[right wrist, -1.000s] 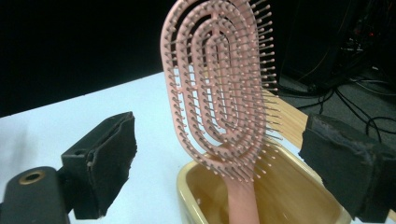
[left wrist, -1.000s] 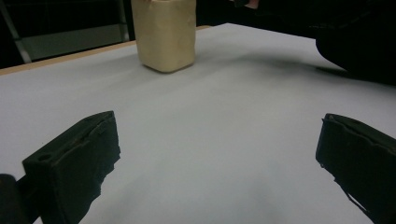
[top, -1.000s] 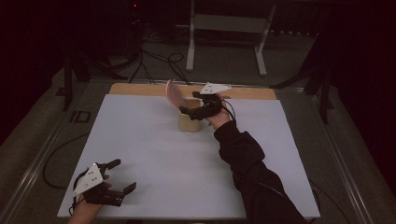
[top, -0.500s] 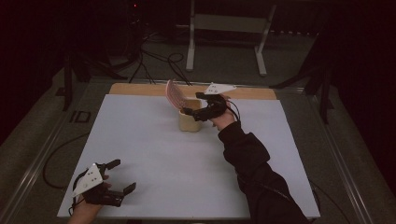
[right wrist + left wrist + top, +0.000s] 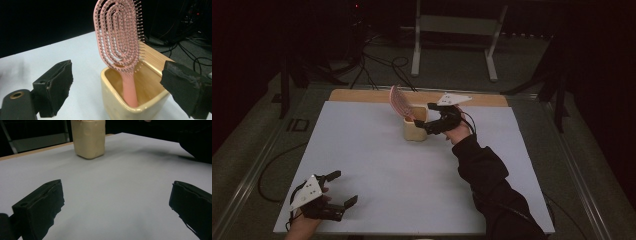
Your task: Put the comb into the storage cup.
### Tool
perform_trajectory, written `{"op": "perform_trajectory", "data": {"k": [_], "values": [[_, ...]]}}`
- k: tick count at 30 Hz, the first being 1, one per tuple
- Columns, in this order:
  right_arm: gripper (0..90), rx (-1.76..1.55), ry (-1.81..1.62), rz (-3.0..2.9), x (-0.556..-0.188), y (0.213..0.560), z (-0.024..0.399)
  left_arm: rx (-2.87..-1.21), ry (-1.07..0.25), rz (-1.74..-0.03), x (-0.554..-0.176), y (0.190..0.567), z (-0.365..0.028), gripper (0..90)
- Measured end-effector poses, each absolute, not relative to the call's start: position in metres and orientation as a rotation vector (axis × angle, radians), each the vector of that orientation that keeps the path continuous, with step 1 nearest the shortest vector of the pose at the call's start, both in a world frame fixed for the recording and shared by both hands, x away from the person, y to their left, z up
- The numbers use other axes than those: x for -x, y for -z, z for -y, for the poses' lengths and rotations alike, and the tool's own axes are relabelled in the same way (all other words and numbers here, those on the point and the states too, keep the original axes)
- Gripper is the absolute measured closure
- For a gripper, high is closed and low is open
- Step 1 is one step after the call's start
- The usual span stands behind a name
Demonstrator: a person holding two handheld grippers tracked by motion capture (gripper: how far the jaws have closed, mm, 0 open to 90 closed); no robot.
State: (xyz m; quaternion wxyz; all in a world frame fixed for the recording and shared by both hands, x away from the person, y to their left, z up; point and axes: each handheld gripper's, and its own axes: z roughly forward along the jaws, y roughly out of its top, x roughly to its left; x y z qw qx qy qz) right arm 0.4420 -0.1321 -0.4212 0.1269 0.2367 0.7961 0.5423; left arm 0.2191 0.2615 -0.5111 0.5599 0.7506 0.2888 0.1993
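A cream square cup (image 5: 414, 132) stands near the far middle of the white table. A pink vented hairbrush (image 5: 399, 101) stands handle-down in it, its head leaning to the left. My right gripper (image 5: 425, 118) is open just right of the cup, with its jaws on either side of the cup's near wall and touching nothing. In the right gripper view the hairbrush (image 5: 117, 32) rises from the cup (image 5: 112, 100) between the wide jaws (image 5: 122, 85). My left gripper (image 5: 344, 188) rests open at the front left corner, with the cup (image 5: 88, 138) far ahead of the left gripper (image 5: 117, 202).
A white sheet (image 5: 377, 170) covers the table, and a wooden strip (image 5: 362, 95) shows along the far edge. Beyond it are a metal stand (image 5: 452, 30) and cables (image 5: 382, 65) on the floor. A dark sleeve (image 5: 492, 190) crosses the right half of the table.
My right gripper has drawn back a little to the right, away from the cup. The hairbrush, the cup and my left gripper have stayed put.
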Motion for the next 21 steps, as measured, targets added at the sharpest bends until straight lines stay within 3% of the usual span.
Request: {"op": "perform_trajectory", "data": {"k": [21], "values": [[10.6,-0.715,-1.529,-2.352,-0.414,0.436,0.179,-1.768,-0.474,-0.68,-0.218,0.51,-0.262,0.0]]}}
